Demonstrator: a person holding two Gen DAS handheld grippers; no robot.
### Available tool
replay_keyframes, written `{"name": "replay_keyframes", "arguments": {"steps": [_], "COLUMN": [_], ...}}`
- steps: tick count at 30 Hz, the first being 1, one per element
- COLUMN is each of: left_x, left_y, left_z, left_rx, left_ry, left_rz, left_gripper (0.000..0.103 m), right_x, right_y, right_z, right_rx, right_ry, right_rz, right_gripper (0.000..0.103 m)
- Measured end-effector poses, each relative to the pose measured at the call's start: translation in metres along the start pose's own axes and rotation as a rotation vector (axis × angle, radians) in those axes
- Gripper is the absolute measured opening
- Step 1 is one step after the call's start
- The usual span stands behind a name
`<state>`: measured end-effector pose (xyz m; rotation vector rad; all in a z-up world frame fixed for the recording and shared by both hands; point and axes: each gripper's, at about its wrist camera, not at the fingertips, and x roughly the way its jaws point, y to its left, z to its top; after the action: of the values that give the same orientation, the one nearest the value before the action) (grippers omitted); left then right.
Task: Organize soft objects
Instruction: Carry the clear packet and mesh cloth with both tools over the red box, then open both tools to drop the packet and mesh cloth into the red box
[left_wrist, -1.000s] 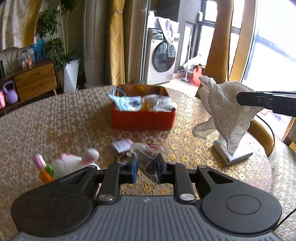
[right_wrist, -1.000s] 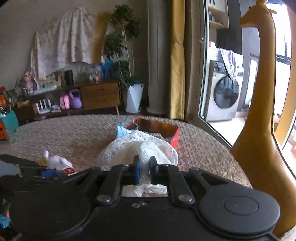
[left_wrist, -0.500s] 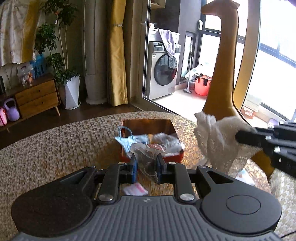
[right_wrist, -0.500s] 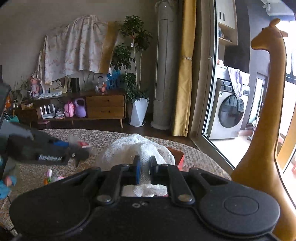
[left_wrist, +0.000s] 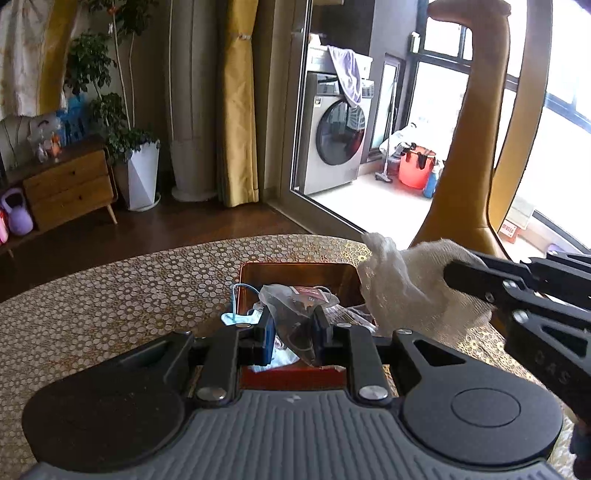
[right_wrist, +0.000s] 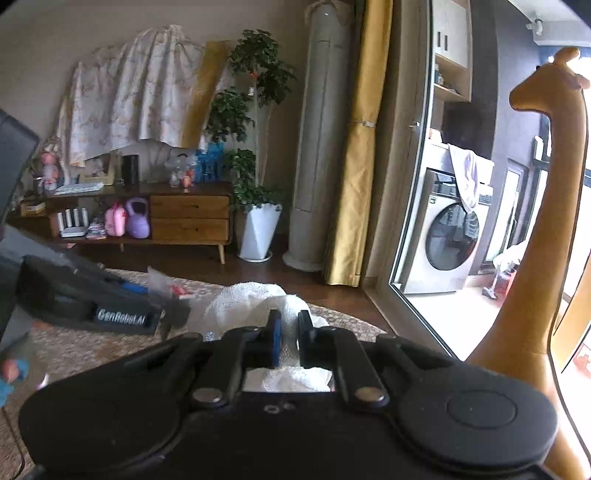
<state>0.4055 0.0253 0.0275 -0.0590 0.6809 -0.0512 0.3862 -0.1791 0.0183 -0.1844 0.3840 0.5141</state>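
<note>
My left gripper is shut on a clear plastic packet with a red label and holds it over the red box on the round table. The box holds a blue face mask and other soft items. My right gripper is shut on a white mesh cloth; in the left wrist view the cloth hangs at the box's right edge, with the right gripper beside it. The left gripper shows at the left of the right wrist view.
The table has a gold floral cover. A tall yellow giraffe figure stands right of the table. A washing machine, curtains, a plant pot and a wooden sideboard lie beyond.
Both grippers have moved forward toward the red box with their loads. The left gripper now hovers over the box; the white cloth has come in close at the box's right side.
</note>
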Motion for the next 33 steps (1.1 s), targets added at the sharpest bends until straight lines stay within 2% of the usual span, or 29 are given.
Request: {"name": "replay_keyframes", "arguments": {"steps": [7,14,21,26,33], "left_x": [0.046,0.093,0.131,0.149,0.163], "left_y": [0.004,0.016,0.019,0.015,0.012], "left_z": [0.005,0.001,-0.007,-0.014,-0.021], "left_rx": [-0.013,-0.073,-0.104,-0.099,-0.099], "left_ry": [0.049,0.114,0.167,0.195,0.221], "left_rz": [0.031,0.042,0.047,0.048,0.077], "left_gripper": [0.020,0.020,0.020,0.020,0.020], "right_x": [0.044,0.085,0.122,0.134,0.138], "right_y": [-0.020,-0.031,-0.048,-0.043,-0.026], "right_z": [-0.003,-0.015,-0.039,-0.054,-0.063], "right_rx": [0.070,0.101,0.171,0.115,0.026], "right_ry": [-0.011,-0.002,0.077,0.138,0.179], "right_rz": [-0.004,0.000,-0.014,-0.049,-0.037], "right_gripper": [0.008,0.008,0.008,0.008,0.008]}}
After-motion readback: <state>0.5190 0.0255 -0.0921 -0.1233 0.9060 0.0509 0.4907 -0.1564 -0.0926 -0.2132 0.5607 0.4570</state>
